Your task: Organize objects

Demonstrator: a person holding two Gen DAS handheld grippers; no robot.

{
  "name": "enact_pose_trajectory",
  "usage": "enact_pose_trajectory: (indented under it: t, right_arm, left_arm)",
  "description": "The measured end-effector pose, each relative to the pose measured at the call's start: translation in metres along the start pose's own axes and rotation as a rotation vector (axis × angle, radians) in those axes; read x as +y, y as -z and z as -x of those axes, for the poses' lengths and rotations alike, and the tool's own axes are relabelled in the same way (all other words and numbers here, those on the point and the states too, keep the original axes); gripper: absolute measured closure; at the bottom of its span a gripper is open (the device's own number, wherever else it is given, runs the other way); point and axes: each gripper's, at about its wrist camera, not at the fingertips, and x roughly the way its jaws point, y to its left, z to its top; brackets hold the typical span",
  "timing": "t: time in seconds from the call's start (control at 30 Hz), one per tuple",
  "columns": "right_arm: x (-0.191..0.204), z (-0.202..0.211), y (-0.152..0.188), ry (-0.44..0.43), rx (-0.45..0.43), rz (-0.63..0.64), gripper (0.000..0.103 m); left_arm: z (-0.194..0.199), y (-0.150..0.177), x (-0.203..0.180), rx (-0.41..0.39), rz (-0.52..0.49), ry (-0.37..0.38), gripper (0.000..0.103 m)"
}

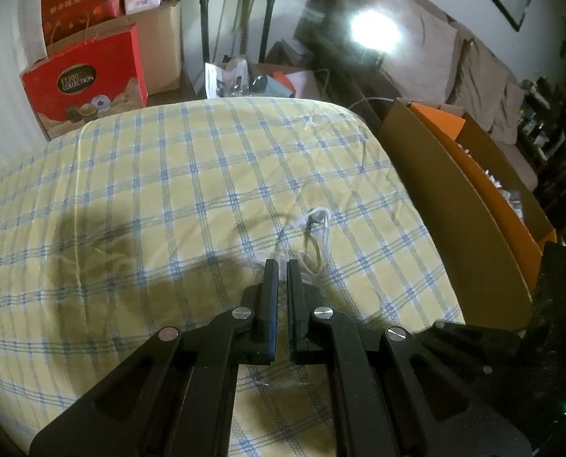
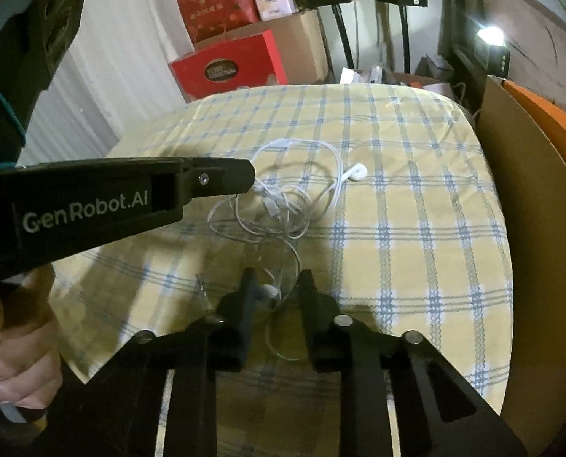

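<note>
- The right gripper [image 2: 275, 285] is reaching down over the near end of the white earphones [image 2: 283, 198], with one earbud [image 2: 269, 291] and a strand of cord lying between its fingers. In its own view the jaws are standing apart with a clear gap, and the pads are not visibly pressing on the bud or the cord.
- The left gripper [image 1: 282, 266] is sitting with its jaws nearly together; the cord is running right up to its tips, but whether it is pinching the cord I cannot tell.
- The earphones are lying in a loose tangle on the checked cloth [image 1: 130, 190], with the second earbud [image 2: 357, 171] resting at the far side of the tangle.
- To do this step well, the right jaws should be closing squarely on the bud or its stem rather than on a lone strand, and lifting slowly so the loops are not tightening into knots.
- A cardboard box [image 1: 435, 190] with an orange lining is standing just beside the cloth and looks a likely place for the earphones, though its inside is mostly hidden.
- The plug end of the cord is hard to make out within the tangle, and a hand [image 2: 12, 350] at the frame edge is being cut off.
</note>
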Motion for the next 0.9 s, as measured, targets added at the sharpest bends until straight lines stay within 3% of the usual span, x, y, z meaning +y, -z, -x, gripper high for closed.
enact_pose_trajectory:
  t: [0.03, 0.13, 0.57, 0.9]
  right_arm:
    - [0.001, 0.001, -0.002, 0.000, -0.007, 0.005, 0.098]
    - [0.002, 0.008, -0.007, 0.040, -0.027, 0.023, 0.100]
    - [-0.033, 0.045, -0.021, 0.095, -0.120, -0.073, 0.101]
    - [-0.060, 0.090, -0.028, 0.159, -0.207, -0.119, 0.101]
  left_arm:
    - [0.001, 0.000, 0.000, -0.002, -0.003, 0.000, 0.099]
    - [0.006, -0.002, -0.002, -0.015, -0.007, 0.000, 0.099]
    - [0.043, -0.012, -0.006, -0.089, 0.000, 0.049, 0.099]
    - [0.059, -0.016, -0.006, -0.131, -0.008, 0.034, 0.099]
